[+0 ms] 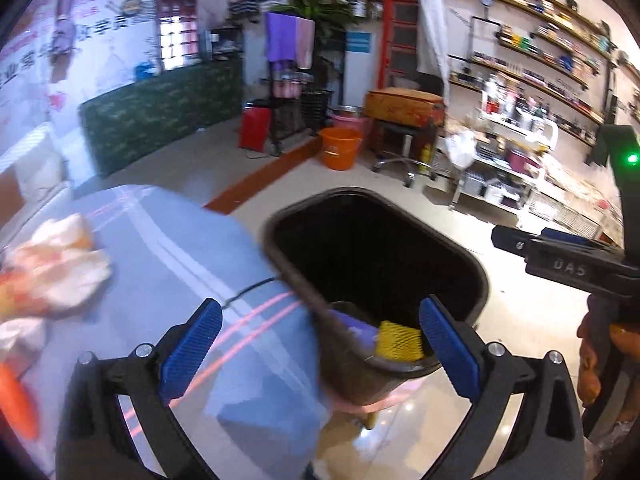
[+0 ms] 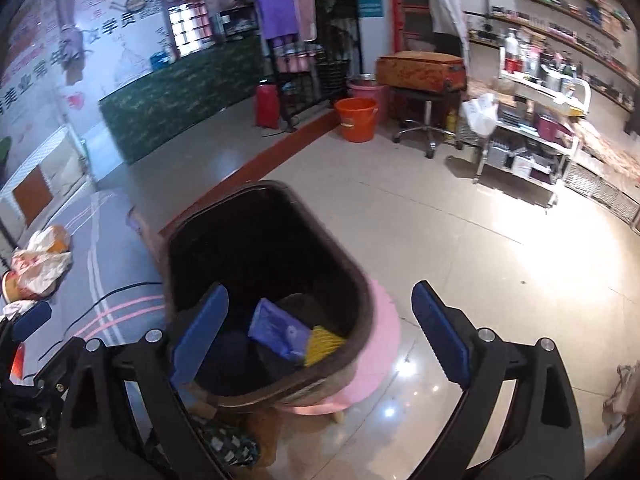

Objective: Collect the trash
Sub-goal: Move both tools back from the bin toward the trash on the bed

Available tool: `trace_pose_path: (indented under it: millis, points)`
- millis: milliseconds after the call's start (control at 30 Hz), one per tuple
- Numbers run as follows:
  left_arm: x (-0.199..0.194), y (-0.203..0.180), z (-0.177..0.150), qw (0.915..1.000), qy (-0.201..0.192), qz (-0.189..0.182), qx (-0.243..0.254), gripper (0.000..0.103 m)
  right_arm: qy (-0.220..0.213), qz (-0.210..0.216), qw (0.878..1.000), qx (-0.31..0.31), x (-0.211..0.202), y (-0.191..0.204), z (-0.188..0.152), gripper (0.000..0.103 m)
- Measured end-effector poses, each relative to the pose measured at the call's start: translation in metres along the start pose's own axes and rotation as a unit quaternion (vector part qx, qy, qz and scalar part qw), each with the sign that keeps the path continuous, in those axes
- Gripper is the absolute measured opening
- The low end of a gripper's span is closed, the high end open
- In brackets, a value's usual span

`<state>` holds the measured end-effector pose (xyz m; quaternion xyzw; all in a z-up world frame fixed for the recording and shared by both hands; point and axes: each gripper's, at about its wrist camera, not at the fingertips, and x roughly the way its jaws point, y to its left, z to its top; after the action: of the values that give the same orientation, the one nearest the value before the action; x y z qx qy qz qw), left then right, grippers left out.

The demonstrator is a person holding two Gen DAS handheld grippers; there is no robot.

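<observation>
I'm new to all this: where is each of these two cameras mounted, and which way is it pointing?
Left wrist view: sits on the left gripper, looking forward and down over the table edge into the black bin; its own open blue fingers show, plus the right gripper at the right edge.
Right wrist view: sits on the right gripper, looking down into the bin on a pink stool; its open fingers show.
Shared: bin, its purple packet and yellow mesh, crumpled wrappers, orange bucket.

Dark brown bin holding a blue packet and yellow mesh; beside the bin, grey-blue tablecloth with pink and white stripes.
</observation>
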<state>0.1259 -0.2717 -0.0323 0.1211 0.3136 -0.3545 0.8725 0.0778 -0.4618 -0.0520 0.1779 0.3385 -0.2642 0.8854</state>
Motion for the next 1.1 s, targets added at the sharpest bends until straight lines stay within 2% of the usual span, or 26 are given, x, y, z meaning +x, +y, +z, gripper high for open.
trace_pose_path:
  millis: [167, 300, 400, 533, 633, 700, 800, 900, 967, 1067, 1100]
  points:
    - [-0.027, 0.039, -0.010, 0.9975, -0.007, 0.059, -0.038, 0.098, 0.007, 0.043, 0.998, -0.038, -0.001, 0.044, -0.004, 0.092]
    - [-0.046, 0.072, -0.024, 0.9906, -0.016, 0.118, -0.067, 0.098, 0.015, 0.085, 0.993, -0.074, -0.003, 0.082, -0.014, 0.092]
    - [-0.059, 0.105, -0.039, 0.9828, -0.012, 0.163, -0.087, 0.098, 0.019, 0.110, 0.989, -0.099, -0.004, 0.110, -0.020, 0.092]
    - [-0.071, 0.153, -0.062, 0.9662, 0.001, 0.223, -0.129, 0.098, 0.027, 0.137, 0.983, -0.122, -0.006, 0.140, -0.028, 0.092]
    - [-0.071, 0.186, -0.079, 0.9532, 0.027, 0.256, -0.158, 0.098, 0.032, 0.155, 0.978, -0.134, -0.009, 0.157, -0.033, 0.092]
    - [-0.074, 0.205, -0.092, 0.9486, 0.036, 0.261, -0.175, 0.097, 0.034, 0.161, 0.976, -0.141, -0.009, 0.164, -0.037, 0.092]
    - [-0.075, 0.227, -0.094, 0.9461, 0.038, 0.242, -0.211, 0.096, 0.036, 0.167, 0.973, -0.155, -0.013, 0.176, -0.042, 0.092]
    - [-0.068, 0.240, -0.094, 0.9447, 0.048, 0.242, -0.215, 0.092, 0.040, 0.169, 0.972, -0.160, -0.013, 0.180, -0.045, 0.092]
    - [-0.060, 0.246, -0.097, 0.9429, 0.067, 0.249, -0.211, 0.087, 0.044, 0.169, 0.971, -0.162, -0.012, 0.181, -0.046, 0.092]
    - [-0.054, 0.254, -0.102, 0.9426, 0.079, 0.236, -0.222, 0.080, 0.047, 0.168, 0.970, -0.169, -0.011, 0.188, -0.046, 0.092]
    - [-0.052, 0.257, -0.103, 0.9411, 0.086, 0.235, -0.227, 0.074, 0.047, 0.169, 0.970, -0.171, -0.011, 0.189, -0.046, 0.092]
